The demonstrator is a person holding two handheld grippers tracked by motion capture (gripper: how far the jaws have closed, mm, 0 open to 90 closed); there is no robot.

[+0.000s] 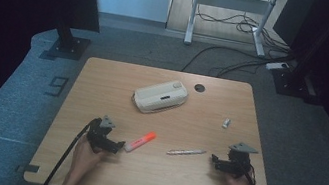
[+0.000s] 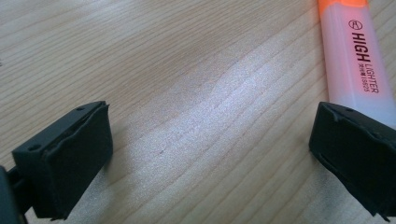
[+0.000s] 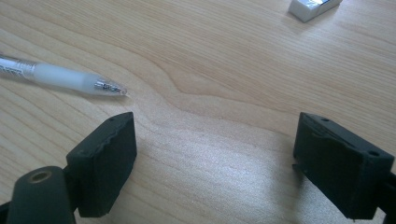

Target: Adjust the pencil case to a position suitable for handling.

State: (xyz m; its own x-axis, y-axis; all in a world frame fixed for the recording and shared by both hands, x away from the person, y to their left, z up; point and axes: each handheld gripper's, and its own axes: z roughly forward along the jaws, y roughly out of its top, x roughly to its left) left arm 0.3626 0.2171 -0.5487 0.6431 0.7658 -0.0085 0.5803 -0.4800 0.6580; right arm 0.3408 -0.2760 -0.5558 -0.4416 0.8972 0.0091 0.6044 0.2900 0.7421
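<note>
Near the worktop's [image 1: 104, 168] 6 o'clock edge, both tools stand apart, holding nothing. The left tool [image 2: 210, 154] has the highlighter [image 2: 352, 60] outside its right jaw, so closing could push it away. The right tool [image 3: 215, 158] could roll the pen [image 3: 60, 77] at its 10 o'clock.

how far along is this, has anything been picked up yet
Nothing looks done: the highlighter, pen and eraser all lie loose on the table, outside the pencil case. In hand: the left tool stands open beside the highlighter, the right tool open near the pen. Every pickup is left.
</note>
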